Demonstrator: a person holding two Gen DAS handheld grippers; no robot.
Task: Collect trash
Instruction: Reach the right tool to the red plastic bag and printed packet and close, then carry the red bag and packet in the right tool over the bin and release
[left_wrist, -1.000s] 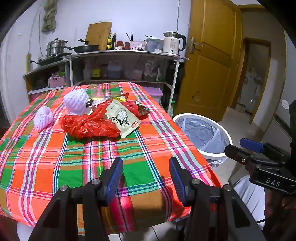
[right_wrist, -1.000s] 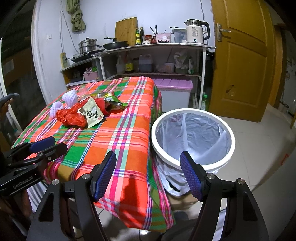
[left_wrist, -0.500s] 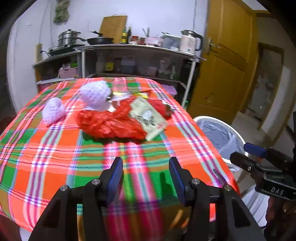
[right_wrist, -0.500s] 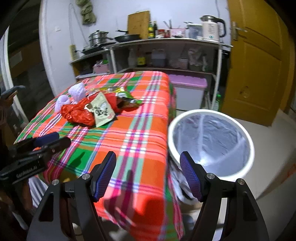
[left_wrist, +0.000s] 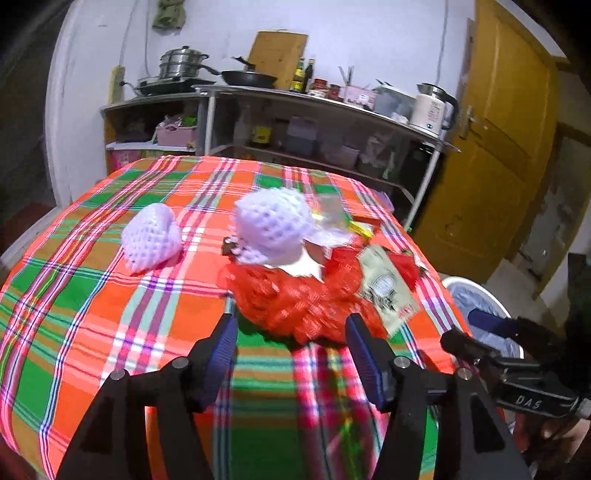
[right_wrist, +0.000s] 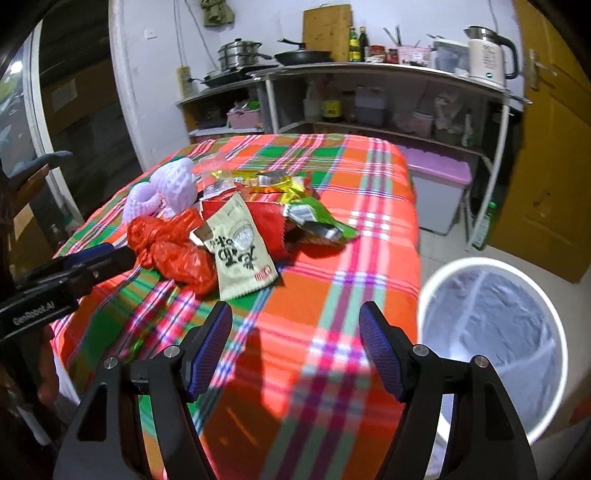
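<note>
Trash (right_wrist: 221, 236), a heap of wrappers, red bag and foam nets, lies mid-table on the checked cloth (right_wrist: 369, 221) beside the lined bin (right_wrist: 491, 325), while the left gripper (left_wrist: 290, 332), jaws just widened and empty, faces the bag (left_wrist: 295, 302), and the right gripper (right_wrist: 295, 325) hangs spread, apparently ready to drop pieces in.

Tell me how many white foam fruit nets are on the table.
2. One foam net lies alone on the cloth's left side; the other foam net sits against the trash pile. More could be hidden under it.

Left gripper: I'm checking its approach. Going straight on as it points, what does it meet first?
Probably the crumpled red plastic bag, lying just beyond the open fingers of the left gripper; depth is uncertain.
</note>
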